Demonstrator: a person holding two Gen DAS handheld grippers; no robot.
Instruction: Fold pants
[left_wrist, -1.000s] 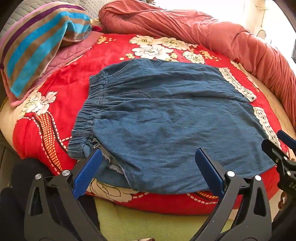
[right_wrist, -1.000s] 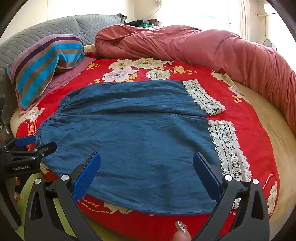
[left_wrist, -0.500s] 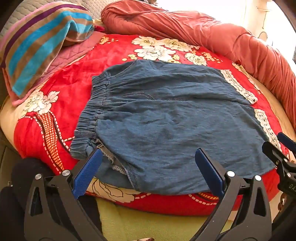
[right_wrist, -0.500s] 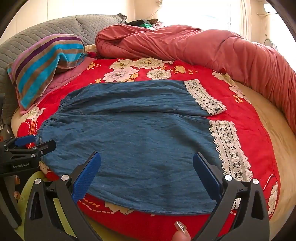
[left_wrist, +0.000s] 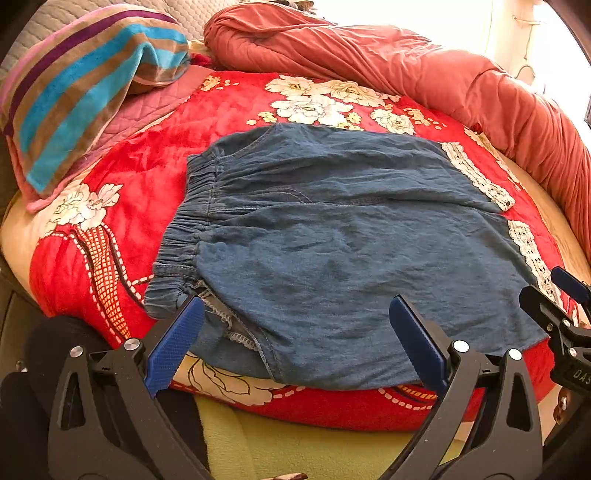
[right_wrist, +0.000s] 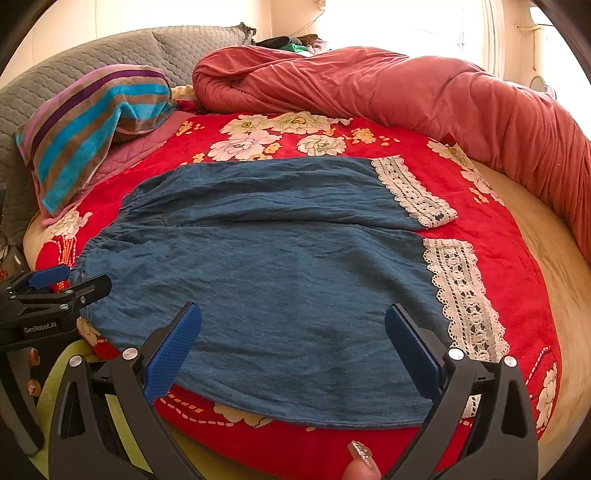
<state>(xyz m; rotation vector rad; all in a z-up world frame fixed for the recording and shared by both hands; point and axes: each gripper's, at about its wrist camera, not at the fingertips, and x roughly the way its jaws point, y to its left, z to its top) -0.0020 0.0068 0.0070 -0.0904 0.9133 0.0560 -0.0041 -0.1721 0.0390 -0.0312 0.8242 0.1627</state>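
Left wrist view:
Left gripper (left_wrist: 295, 325): spread wide, empty, over the near waistband corner.
Pants (left_wrist: 332, 251): flat on the red blanket (left_wrist: 129, 184), elastic waist at left.
Risk: the turned-out seam at the corner may be pinched alone, leaving one layer behind.

Right wrist view:
Right gripper (right_wrist: 293, 332): spread wide, empty, near the hem.
Lace cuffs (right_wrist: 461, 295): apparently just beside the right finger.
Risk: blanket caught together with the denim; uneven lift skews the fold.
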